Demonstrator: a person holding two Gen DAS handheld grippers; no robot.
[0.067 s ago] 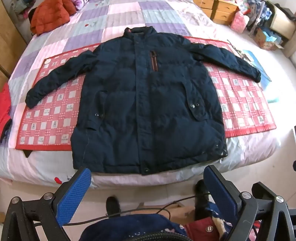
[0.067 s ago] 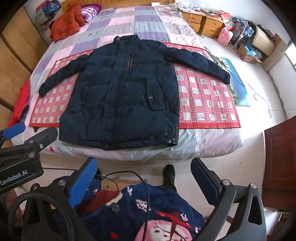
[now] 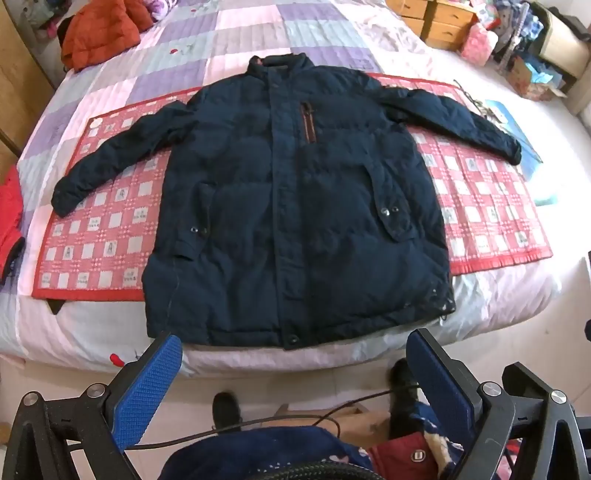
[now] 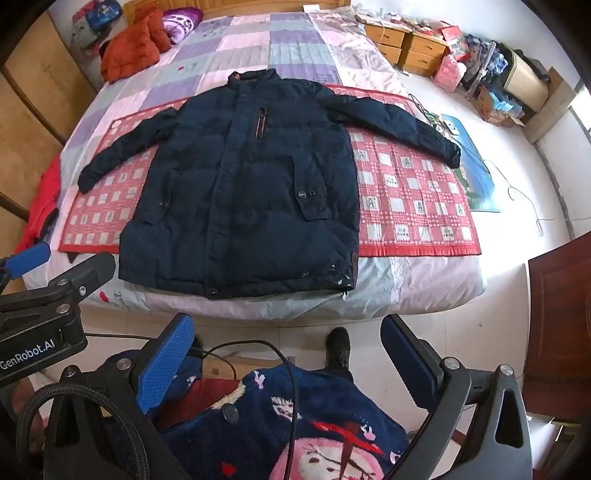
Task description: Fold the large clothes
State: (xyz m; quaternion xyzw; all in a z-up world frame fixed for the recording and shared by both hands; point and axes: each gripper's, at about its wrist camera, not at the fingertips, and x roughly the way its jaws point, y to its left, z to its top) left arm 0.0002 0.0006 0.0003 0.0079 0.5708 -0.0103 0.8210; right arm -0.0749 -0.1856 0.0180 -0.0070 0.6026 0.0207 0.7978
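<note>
A large dark navy padded jacket (image 3: 295, 206) lies flat and face up on a red checked mat (image 3: 99, 236) on the bed, collar far, hem at the near edge, both sleeves spread out. It also shows in the right wrist view (image 4: 240, 192). My left gripper (image 3: 291, 350) is open and empty, held back over the floor just short of the hem. My right gripper (image 4: 288, 336) is open and empty, also over the floor before the bed's near edge. The left gripper's body shows at the left of the right wrist view (image 4: 48, 291).
The bed has a patchwork quilt (image 3: 258, 33). An orange jacket (image 3: 99, 33) lies at its far left, a red garment (image 3: 9, 221) at the left edge. Wooden drawers (image 4: 406, 44) and clutter stand at the far right. A brown door (image 4: 561, 325) is at right.
</note>
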